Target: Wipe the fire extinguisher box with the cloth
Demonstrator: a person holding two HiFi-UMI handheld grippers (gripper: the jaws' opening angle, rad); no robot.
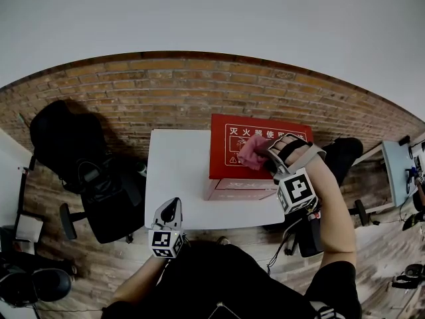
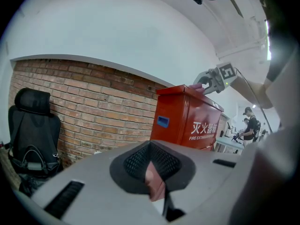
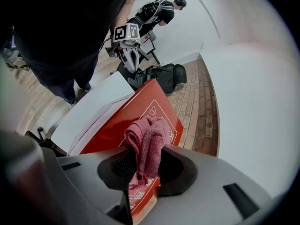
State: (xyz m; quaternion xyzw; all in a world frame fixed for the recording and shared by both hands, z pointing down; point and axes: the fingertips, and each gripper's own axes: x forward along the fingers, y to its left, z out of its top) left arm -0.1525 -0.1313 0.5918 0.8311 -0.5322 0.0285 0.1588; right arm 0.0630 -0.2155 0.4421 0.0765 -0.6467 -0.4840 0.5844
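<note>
Pink cloth (image 3: pixel 146 142), red box (image 3: pixel 112 123) with white lettering, white table (image 1: pixel 176 178).

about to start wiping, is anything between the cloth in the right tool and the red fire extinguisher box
Nothing visible does. The right tool is shut on the pink cloth, held right at the printed face of the red box, with no object between them.

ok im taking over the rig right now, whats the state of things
Right gripper: shut on the cloth, held at the top of the box.
Left gripper: shut, empty, over the table's near edge, clear of the box.
Box: on the table's right side.
Done: cloth is gripped and at the box.
Left: the wiping. I can't tell how much is already wiped.
</note>
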